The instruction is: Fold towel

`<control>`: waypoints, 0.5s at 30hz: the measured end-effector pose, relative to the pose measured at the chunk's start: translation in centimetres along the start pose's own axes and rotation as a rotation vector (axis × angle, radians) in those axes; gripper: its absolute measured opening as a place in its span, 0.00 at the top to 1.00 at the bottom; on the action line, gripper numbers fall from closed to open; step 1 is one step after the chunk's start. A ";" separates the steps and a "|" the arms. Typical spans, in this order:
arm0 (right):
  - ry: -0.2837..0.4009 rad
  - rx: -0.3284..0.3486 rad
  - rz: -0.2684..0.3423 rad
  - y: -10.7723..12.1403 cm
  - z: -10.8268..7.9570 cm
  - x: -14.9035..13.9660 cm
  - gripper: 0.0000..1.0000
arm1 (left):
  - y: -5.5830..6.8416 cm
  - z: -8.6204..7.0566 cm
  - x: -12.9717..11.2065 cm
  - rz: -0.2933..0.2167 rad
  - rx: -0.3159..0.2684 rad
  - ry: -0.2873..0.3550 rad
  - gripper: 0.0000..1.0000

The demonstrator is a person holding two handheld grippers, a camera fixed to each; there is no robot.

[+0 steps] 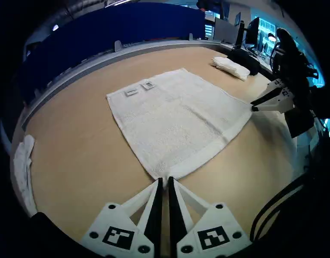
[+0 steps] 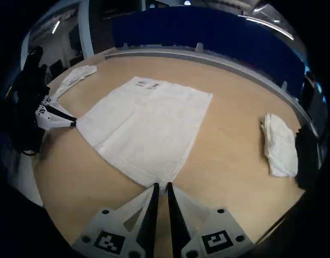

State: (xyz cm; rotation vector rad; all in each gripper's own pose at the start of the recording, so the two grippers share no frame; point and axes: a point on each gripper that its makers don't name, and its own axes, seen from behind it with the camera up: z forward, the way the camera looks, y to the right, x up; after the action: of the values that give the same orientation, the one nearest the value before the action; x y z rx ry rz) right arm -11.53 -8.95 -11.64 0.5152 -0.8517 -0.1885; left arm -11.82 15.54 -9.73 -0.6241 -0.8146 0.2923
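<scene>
Desk (image 1: 78,150) holds flat towel (image 1: 177,120); left gripper (image 1: 165,180), right gripper (image 2: 161,185) fingers (image 2: 151,210) each pinch 1 corner.

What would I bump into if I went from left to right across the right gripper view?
Left gripper → spread towel, whose corner it pinches → folded towel, lying apart from the spread one.

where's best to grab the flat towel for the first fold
By its two near corners, coming in low from outside the near edge: the towel lies flat, so only corners offer fingers an edge. The left gripper and right gripper pinch one each.
</scene>
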 end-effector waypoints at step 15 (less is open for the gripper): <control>0.081 0.003 -0.003 -0.4 -4.0 4.7 0.86 | 0.0 -4.2 3.3 -0.087 0.014 0.050 0.91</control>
State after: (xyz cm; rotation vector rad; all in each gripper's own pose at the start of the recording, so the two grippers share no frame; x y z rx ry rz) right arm -5.48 -9.56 -10.89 0.5230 -0.7726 -0.1680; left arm -6.54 15.44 -10.01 -0.5789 -0.7885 0.2017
